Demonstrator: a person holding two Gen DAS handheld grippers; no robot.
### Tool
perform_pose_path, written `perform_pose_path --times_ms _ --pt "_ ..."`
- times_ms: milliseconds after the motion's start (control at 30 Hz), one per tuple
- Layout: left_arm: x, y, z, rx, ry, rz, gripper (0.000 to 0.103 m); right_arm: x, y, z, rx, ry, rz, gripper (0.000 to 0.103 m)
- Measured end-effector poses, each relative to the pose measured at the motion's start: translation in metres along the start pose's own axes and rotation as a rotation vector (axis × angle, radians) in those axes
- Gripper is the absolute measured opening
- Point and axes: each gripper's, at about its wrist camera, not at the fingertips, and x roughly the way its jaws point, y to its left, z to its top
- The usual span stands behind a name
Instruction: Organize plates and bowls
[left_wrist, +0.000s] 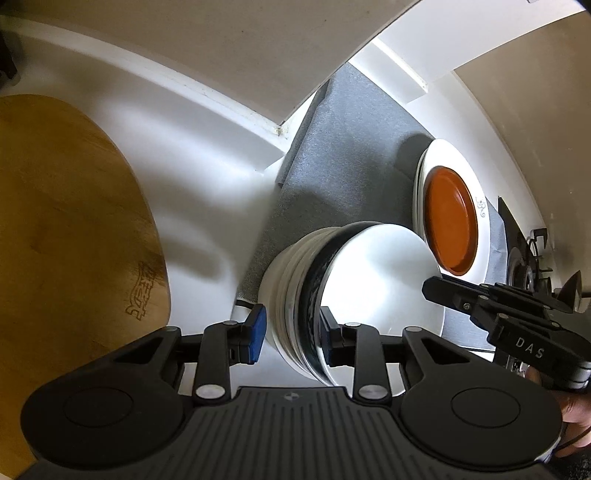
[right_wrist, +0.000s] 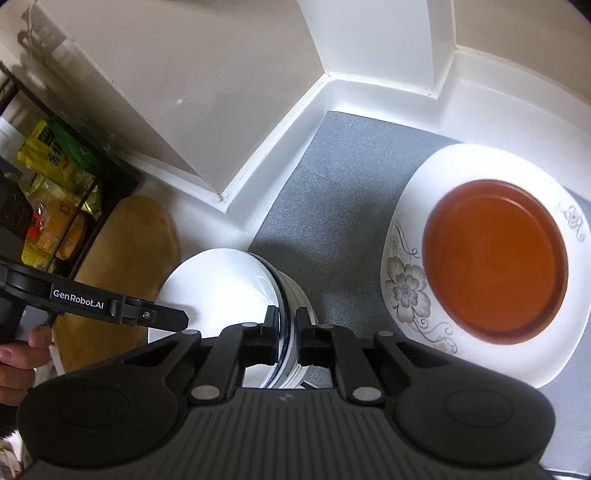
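A stack of nested white bowls (left_wrist: 369, 288) stands on a grey mat (left_wrist: 332, 155); the top bowl has a dark outer band. My left gripper (left_wrist: 291, 336) straddles the rim of the stack, one blue pad outside and one inside, with a gap on the outer side. My right gripper (right_wrist: 286, 336) is closed on the rim of the top bowl (right_wrist: 221, 291) from the other side. An orange plate (right_wrist: 495, 262) lies on a white flowered plate (right_wrist: 406, 288) to the right; both show in the left wrist view (left_wrist: 450, 221).
A round wooden board (left_wrist: 66, 221) lies on the white counter to the left. White walls and a corner ledge (right_wrist: 221, 195) close in behind. A shelf with yellow and green packets (right_wrist: 51, 192) stands far left. A stove burner (left_wrist: 524, 266) sits past the plates.
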Motion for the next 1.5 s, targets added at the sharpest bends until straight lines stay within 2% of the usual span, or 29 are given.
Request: perform_pose_path --times_ms 100,167,200,333,400,500,567,733,867,967,1067,1133,1300,1500 --pt "0.003 0.002 0.0 -0.006 0.011 0.003 0.031 0.001 0.002 -0.001 0.007 0.003 0.005 0.016" --pt "0.008 0.004 0.0 -0.016 0.023 -0.009 0.031 0.002 -0.001 -0.002 0.03 0.009 0.033 0.03" --pt "0.01 0.003 0.0 -0.017 0.027 -0.012 0.031 0.003 -0.004 -0.003 0.042 0.011 0.044 0.033" --pt "0.02 0.0 -0.001 -0.011 0.036 -0.008 0.031 0.012 -0.019 -0.012 0.134 0.022 0.075 0.036" --pt "0.027 0.0 -0.002 -0.018 0.049 -0.008 0.033 0.017 -0.033 -0.018 0.255 0.018 0.128 0.038" --pt "0.041 0.003 -0.002 -0.061 0.076 -0.039 0.046 0.027 -0.04 -0.027 0.295 0.013 0.143 0.051" --pt "0.047 0.003 -0.003 -0.074 0.078 -0.054 0.057 0.035 -0.046 -0.033 0.316 0.02 0.138 0.065" --pt "0.059 0.005 -0.004 -0.086 0.063 -0.092 0.074 0.056 -0.063 -0.048 0.441 0.024 0.267 0.068" --pt "0.066 0.007 -0.004 -0.087 0.047 -0.13 0.078 0.069 -0.074 -0.059 0.513 0.002 0.32 0.077" --pt "0.061 0.01 -0.004 -0.094 0.044 -0.128 0.07 0.064 -0.067 -0.057 0.459 0.005 0.291 0.07" --pt "0.048 0.014 -0.005 -0.094 0.02 -0.133 0.051 0.053 -0.057 -0.055 0.389 0.0 0.244 0.059" --pt "0.045 0.012 -0.006 -0.066 0.017 -0.139 0.05 0.049 -0.052 -0.055 0.347 0.005 0.231 0.058" --pt "0.048 0.007 -0.006 -0.065 0.028 -0.125 0.048 0.044 -0.044 -0.054 0.34 -0.005 0.188 0.054" --pt "0.045 -0.012 -0.008 -0.031 0.025 -0.058 0.048 0.044 -0.037 -0.048 0.336 -0.001 0.163 0.043"
